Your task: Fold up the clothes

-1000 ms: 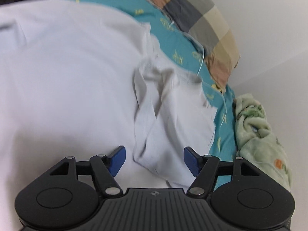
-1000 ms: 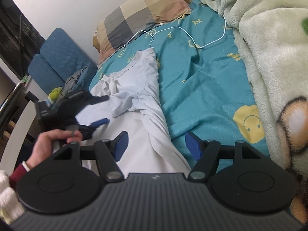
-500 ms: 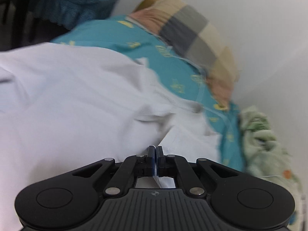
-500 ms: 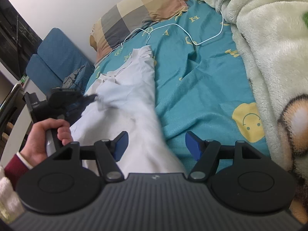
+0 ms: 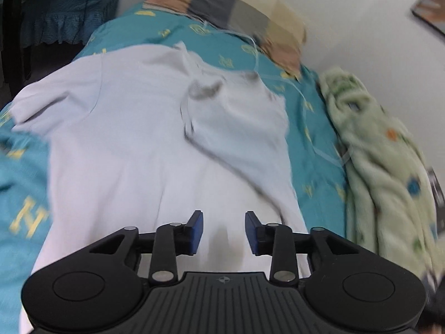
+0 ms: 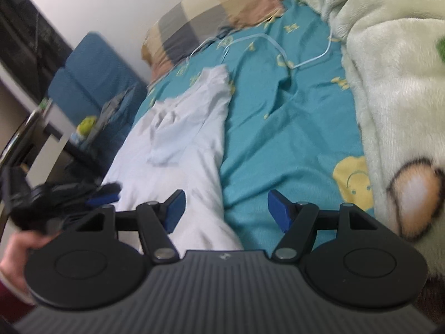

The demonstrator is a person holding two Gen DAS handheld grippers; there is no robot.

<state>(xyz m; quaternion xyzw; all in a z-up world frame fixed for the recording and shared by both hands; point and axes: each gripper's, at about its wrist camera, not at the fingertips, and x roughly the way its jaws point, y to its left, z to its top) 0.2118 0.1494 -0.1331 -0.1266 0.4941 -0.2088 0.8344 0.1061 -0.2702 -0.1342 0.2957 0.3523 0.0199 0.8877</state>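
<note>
A white shirt (image 5: 133, 144) lies spread on the teal bed sheet (image 5: 25, 183), collar (image 5: 205, 89) toward the pillow. Its right side (image 5: 244, 122) lies folded over onto the body. My left gripper (image 5: 224, 231) hovers above the shirt's lower part, its jaws opening with nothing between them. In the right wrist view the shirt (image 6: 180, 144) runs from the pillow down to my right gripper (image 6: 225, 211), which stands open over the shirt's edge and the sheet (image 6: 278, 128), holding nothing. The left gripper (image 6: 103, 194) shows there at the left, blurred, in a person's hand (image 6: 16, 250).
A checked pillow (image 6: 211, 14) lies at the head of the bed, with a white cable (image 6: 278, 47) trailing across the sheet. A pale green fleece blanket (image 6: 389, 89) is heaped along the right side. A blue chair (image 6: 91, 75) stands beside the bed on the left.
The left gripper shut on shirt fabric, then let go, opened and drew back and up, so more of the shirt shows. The right gripper stayed put.
</note>
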